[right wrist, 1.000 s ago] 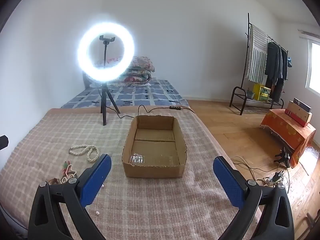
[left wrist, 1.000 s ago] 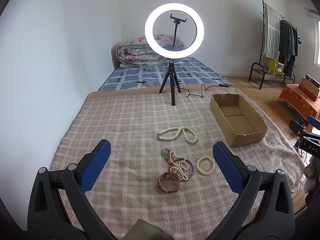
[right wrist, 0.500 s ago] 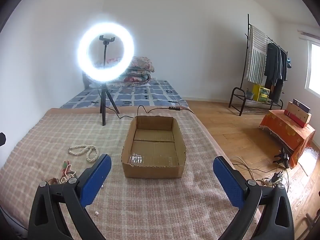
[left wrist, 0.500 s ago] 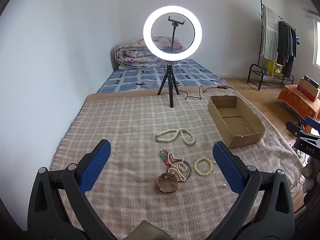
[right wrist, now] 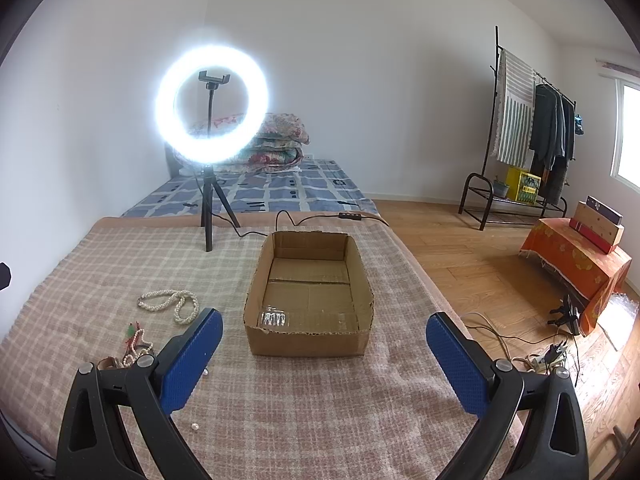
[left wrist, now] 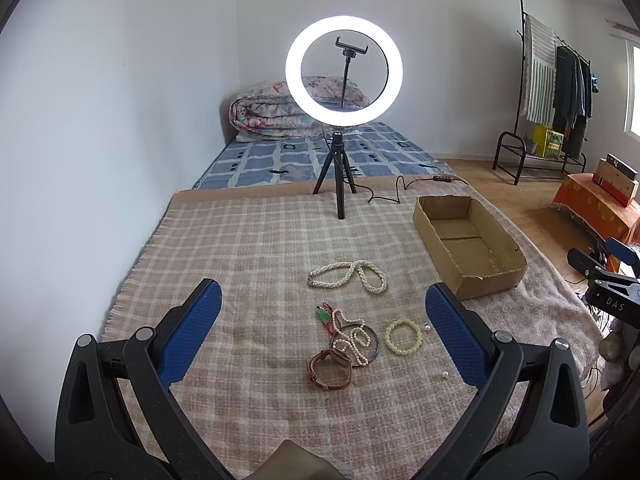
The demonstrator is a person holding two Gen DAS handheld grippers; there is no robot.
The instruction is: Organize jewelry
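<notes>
Left tool [left wrist: 320, 320] has neared the jewelry; both tools spread, cardboard box [right wrist: 308, 336] holding a clear packet [right wrist: 273, 318].

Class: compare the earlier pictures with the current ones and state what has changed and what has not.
Only the viewpoints shifted slightly: the left gripper drifted, so the jewelry sits a little lower left in its view. Nothing was grasped or released. Both grippers stayed open and empty; the right gripper still faces the box; the necklace has not moved.
</notes>
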